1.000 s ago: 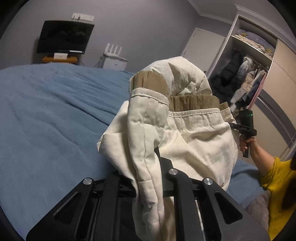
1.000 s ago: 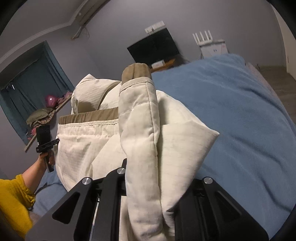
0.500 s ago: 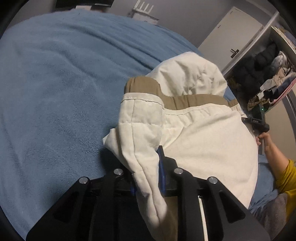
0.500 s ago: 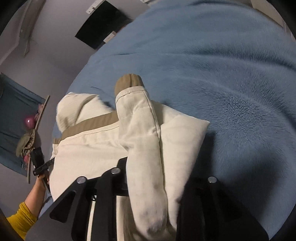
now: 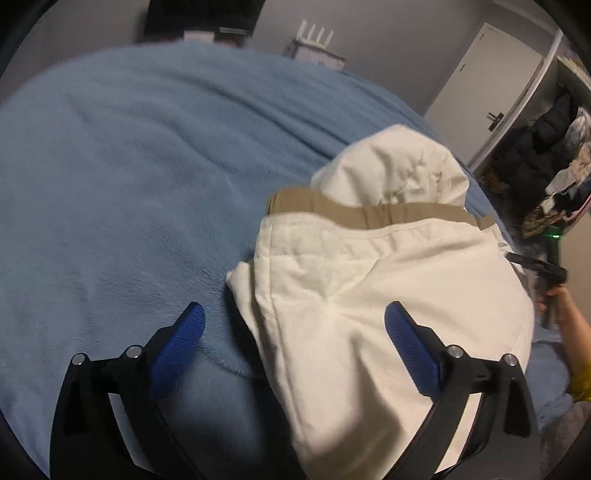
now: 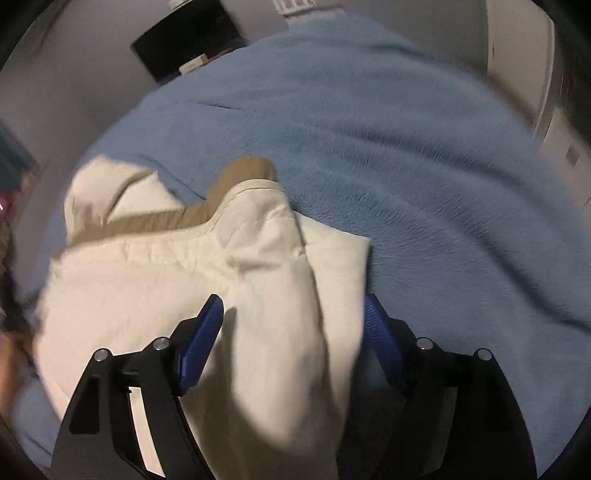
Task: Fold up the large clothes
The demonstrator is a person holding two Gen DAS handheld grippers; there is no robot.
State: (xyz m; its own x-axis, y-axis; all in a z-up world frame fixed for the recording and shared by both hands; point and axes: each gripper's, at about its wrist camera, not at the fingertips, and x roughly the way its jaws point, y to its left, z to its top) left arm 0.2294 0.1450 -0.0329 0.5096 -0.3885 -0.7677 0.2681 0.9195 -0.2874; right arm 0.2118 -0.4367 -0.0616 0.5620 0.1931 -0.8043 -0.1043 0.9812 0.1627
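Note:
A cream padded jacket [image 5: 369, 280] with a tan collar band [image 5: 369, 212] and a hood [image 5: 391, 166] lies folded on the blue blanket [image 5: 129, 184]. My left gripper [image 5: 295, 332] hangs just above its left edge. Its jaws are opening wide, and the cloth lies loose between the blue pads [image 5: 184, 332] without being pressed. In the right wrist view, the jacket [image 6: 166, 280] fills the lower left. My right gripper [image 6: 293, 325] straddles its folded right edge, jaws opening, pads off the cloth.
The blue blanket [image 6: 406, 147] stretches far beyond the jacket. A person's hand [image 5: 561, 306] holds the other gripper at the right edge. A television [image 5: 199, 18], a white door [image 5: 487, 81] and an open wardrobe [image 5: 546, 147] stand behind the bed.
Both grippers came down with the jacket to the blanket and let go of the folds they pinched. Both pairs of jaws now stand apart. The jacket rests on the bed.

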